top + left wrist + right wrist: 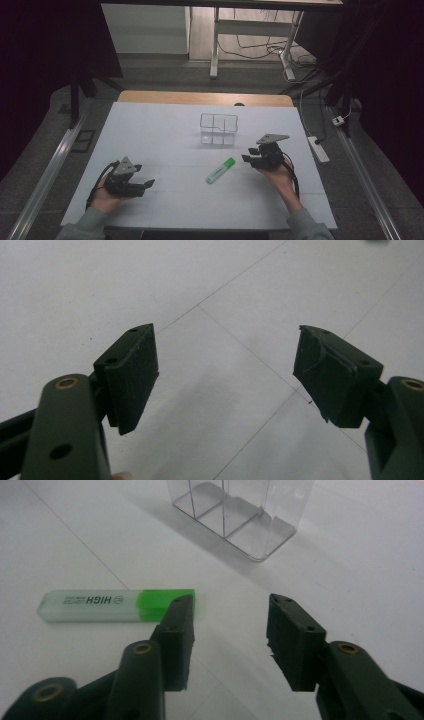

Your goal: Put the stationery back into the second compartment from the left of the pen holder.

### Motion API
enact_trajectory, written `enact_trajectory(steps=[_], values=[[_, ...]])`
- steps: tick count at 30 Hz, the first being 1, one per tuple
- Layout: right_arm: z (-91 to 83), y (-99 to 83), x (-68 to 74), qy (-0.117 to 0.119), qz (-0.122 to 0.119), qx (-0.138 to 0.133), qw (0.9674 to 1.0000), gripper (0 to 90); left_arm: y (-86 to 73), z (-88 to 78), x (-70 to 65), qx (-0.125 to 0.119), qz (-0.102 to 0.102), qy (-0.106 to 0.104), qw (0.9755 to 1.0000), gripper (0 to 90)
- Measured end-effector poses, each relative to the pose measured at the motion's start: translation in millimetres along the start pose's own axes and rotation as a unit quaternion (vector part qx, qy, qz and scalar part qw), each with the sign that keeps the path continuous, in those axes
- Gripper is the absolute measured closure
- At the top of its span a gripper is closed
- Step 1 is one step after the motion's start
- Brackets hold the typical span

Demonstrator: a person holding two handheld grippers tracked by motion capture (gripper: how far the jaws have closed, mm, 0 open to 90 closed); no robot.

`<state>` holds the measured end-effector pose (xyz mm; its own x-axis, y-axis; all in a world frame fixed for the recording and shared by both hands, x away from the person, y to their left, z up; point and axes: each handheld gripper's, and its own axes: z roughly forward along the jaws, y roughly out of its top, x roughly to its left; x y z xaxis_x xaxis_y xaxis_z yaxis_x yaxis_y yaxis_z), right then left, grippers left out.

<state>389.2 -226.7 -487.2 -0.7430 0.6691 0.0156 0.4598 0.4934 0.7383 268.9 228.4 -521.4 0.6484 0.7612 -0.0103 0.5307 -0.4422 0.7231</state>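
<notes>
Table [150, 130] of pale wood wears a smooth white sheet, matte and ruled by thin dark seams into large panels; a strip of bare wood shows along its far edge. Near the middle, toward the far side, stands a clear plastic organiser [218, 129], boxy and thin-walled, split by transparent partitions into compartments, all of them holding nothing; in the right gripper view [235, 517] its glossy walls catch light and cast a soft shadow. Nearer the person, just right of centre, lies a highlighter [220, 170], flat on its side and angled, with a frosted pale barrel and a bright green cap; the right gripper view [120, 605] shows dark lettering printed on the barrel.

The left gripper [145, 186] rests low over the sheet at the near left, held in the person's left hand [107, 197]; its own view [225, 375] shows two blocky black pads, rubbery and slightly scuffed, spread wide apart with bare sheet between them; it grasps nothing. The right gripper [251, 155] sits at the right, in the right hand [277, 172], a grey three-cornered plate on top; its jaws stand parted, moderately wide, with nothing between them [230, 630]; the highlighter's green cap lies just beyond its left-hand pad, whether touching cannot be told.
</notes>
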Motion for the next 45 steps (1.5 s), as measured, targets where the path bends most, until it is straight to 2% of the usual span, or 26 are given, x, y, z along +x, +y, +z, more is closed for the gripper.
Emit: enact_trajectory(steps=[1,6,8,9,11,20,29,34,35,43,44,45], values=[[0.0,0.0,0.0,0.0,0.0,0.0,1.0,60.1,-0.1,0.0,-0.1,0.0,0.0,0.0,1.0,25.7],[13.2,7.1,0.9,0.007,-0.005,0.011,0.9999,77.4,-0.2,-0.3,0.1,-0.001,0.0,0.001,1.0,25.7],[15.3,7.8,1.3,0.007,-0.01,0.009,0.9999,80.2,-0.2,-0.2,-0.1,0.0,0.001,0.001,1.0,25.7],[19.9,8.7,1.6,0.009,-0.016,0.015,0.9997,86.7,-0.2,-0.1,-0.2,-0.001,0.001,0.001,1.0,25.7],[22.3,9.1,1.4,0.012,-0.016,0.019,0.9996,89.2,-0.1,-0.1,-0.2,-0.001,0.001,0.0,1.0,25.6],[44.9,7.7,3.4,0.014,-0.018,0.053,0.9983,89.6,-0.2,0.1,-0.3,0.0,0.004,0.001,1.0,25.6],[52.3,7.2,3.9,0.016,-0.019,0.06,0.9979,89.5,-0.3,0.2,-0.1,0.001,0.005,0.0,1.0,25.5],[54.2,7.4,6.1,0.023,-0.02,0.061,0.9977,89.6,-0.4,-0.3,0.2,0.0,0.005,0.001,1.0,25.5],[54.3,7.6,6.8,0.032,-0.017,0.058,0.9977,89.6,-0.4,-0.3,0.2,0.0,0.005,0.001,1.0,25.5],[55.6,7.4,9.2,0.032,-0.018,0.062,0.9974,89.6,-0.4,-0.1,0.1,0.001,0.006,0.001,1.0,25.5],[55.9,7.3,9.6,0.033,-0.018,0.063,0.9973,89.6,-0.5,-0.2,0.2,0.001,0.006,0.001,1.0,25.5],[55.9,7.2,11.3,0.045,-0.012,0.062,0.997,89.5,-0.5,-0.3,0.3,0.0,0.006,0.001,1.0,25.5]])
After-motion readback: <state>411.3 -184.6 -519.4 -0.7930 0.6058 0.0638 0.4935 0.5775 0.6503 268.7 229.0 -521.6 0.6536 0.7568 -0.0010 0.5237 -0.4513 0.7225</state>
